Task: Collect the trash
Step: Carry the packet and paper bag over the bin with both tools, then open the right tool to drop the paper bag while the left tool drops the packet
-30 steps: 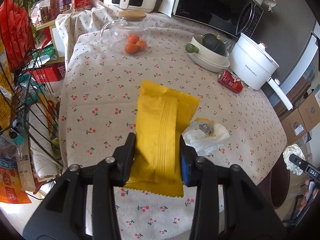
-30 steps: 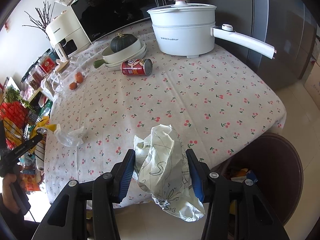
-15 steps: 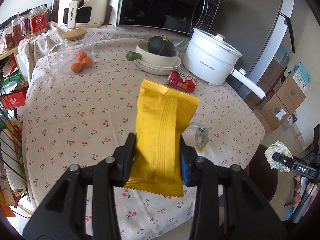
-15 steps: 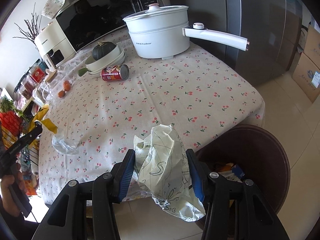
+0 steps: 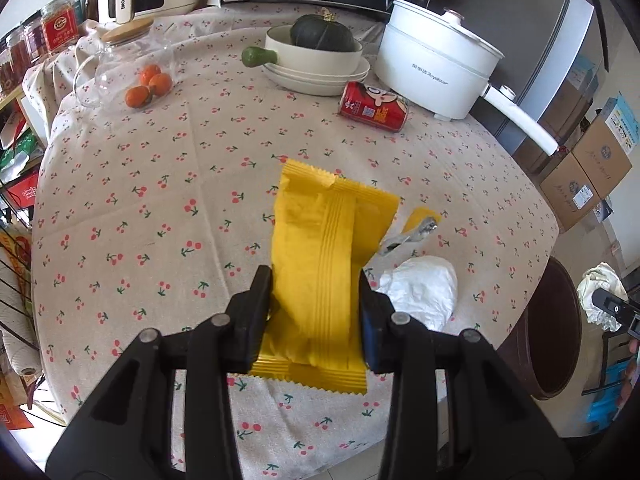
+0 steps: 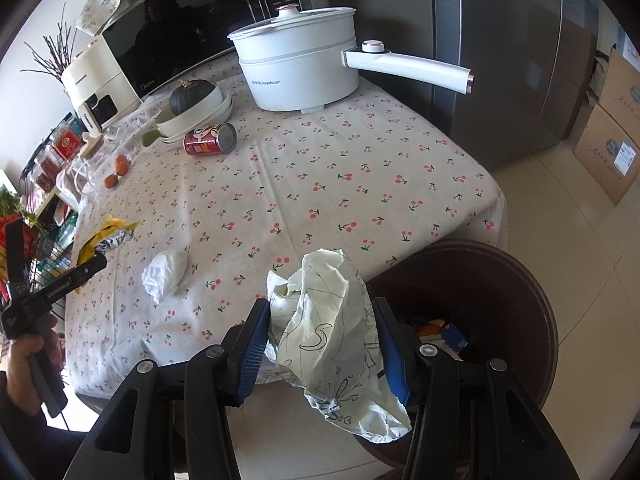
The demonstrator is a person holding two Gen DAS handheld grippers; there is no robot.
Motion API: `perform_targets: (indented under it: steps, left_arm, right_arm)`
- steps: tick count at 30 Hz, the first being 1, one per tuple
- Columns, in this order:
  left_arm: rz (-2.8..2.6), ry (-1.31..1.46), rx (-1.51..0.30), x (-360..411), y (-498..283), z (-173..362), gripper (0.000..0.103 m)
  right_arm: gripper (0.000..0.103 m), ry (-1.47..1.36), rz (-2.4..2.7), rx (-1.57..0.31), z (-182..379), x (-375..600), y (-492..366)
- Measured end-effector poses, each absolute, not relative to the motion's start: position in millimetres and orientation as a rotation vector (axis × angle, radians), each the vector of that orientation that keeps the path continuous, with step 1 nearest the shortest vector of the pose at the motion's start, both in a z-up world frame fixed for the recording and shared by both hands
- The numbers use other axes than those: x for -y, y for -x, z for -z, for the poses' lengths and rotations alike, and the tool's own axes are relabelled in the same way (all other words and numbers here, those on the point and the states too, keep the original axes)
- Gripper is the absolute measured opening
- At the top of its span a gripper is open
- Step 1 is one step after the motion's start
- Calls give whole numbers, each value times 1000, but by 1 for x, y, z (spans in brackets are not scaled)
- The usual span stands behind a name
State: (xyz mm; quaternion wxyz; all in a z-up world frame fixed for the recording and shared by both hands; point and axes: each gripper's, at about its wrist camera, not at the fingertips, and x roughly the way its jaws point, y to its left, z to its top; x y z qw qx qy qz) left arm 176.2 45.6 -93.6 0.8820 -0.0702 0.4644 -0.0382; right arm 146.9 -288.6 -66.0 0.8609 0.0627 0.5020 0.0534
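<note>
Both wrist views downward; shared tablecloth [image 5: 168,184]

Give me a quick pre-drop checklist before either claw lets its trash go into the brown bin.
1. Right claw clamped on crumpled paper: ok.
2. Left claw clamped on yellow wrapper: ok.
3. Crumpled paper fully over brown bin opening: cannot tell; it hangs at the rim.
4. Yellow wrapper over the bin: not ok, above the tablecloth.
5. Bin has room: ok.
6. Table trash cleared: not ok; white wad, red can remain.
</note>
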Motion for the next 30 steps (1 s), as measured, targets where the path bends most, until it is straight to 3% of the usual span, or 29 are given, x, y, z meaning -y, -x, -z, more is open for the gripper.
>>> perform_targets:
  steps: [13,30]
  left_arm:
    - [293,37,-893,51,-169,75,41]
    - [605,-99,-941,202,-140,106,41]
  right_arm:
    - [53,-175,-26,-1067,74,342,-130]
    - [54,-245,110,-1097,85,413,-94]
